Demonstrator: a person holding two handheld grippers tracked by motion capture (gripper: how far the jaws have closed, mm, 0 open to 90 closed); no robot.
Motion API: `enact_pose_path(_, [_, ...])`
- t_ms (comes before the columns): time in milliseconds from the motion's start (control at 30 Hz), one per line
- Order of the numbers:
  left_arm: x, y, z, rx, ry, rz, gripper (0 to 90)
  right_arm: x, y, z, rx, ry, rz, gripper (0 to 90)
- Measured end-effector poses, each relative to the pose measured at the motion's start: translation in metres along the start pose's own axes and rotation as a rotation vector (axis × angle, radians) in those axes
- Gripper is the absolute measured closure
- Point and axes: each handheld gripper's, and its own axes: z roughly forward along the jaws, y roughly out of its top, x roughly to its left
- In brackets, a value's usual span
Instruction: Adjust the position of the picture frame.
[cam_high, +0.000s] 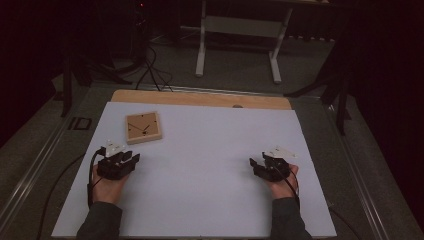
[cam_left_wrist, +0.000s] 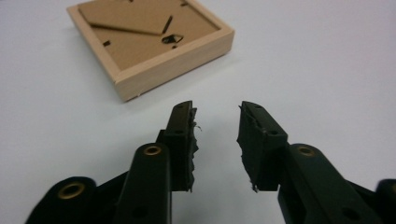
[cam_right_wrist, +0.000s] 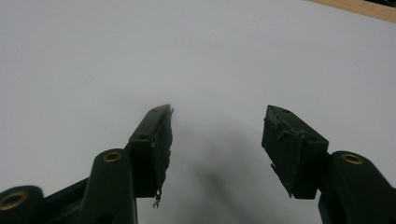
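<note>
A small square wooden frame (cam_high: 143, 127) lies back side up on the white board (cam_high: 210, 145), toward its far left; its brown backing has a slanted stand and a hanging notch. The frame (cam_left_wrist: 154, 42) lies a short way ahead of my left gripper (cam_left_wrist: 217, 112) and clear of its jaws. My left gripper (cam_high: 132, 159) rests low over the board near its left edge, open, with nothing between the jaws. Over the board's right side my right gripper (cam_high: 255, 164) is held by a hand. Its jaws (cam_right_wrist: 219, 114) stand wide open over bare white surface.
A strip of wooden tabletop (cam_high: 200, 98) shows beyond the board's far edge. Farther back, a white table stand (cam_high: 235, 30) and dark cables (cam_high: 150, 70) sit on the grey floor. Black cables trail from both grippers toward the person.
</note>
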Motion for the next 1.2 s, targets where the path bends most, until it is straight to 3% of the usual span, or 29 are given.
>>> enact_pose_path(200, [0.001,0.005,-0.003,-0.004,-0.007,0.011,73.5,0.000,0.000,-0.001,-0.007,0.000,0.001,41.8])
enact_pose_path(433, [0.007,0.013,-0.004,-0.007,-0.003,0.013,89.2,-0.001,0.000,-0.002,-0.016,0.001,0.009,41.4])
enact_pose_path(567, [0.010,0.022,-0.001,0.001,0.009,0.048,89.4,-0.002,0.000,-0.002,-0.020,0.000,0.010,41.2])
enact_pose_path(900, [0.018,0.039,0.010,-0.016,0.030,0.070,89.5,-0.004,0.000,-0.002,-0.022,-0.002,0.012,40.9])
enact_pose_path(1200, [0.028,0.046,0.025,0.005,0.063,0.076,89.5,-0.005,0.000,-0.002,-0.020,-0.003,0.015,40.5])
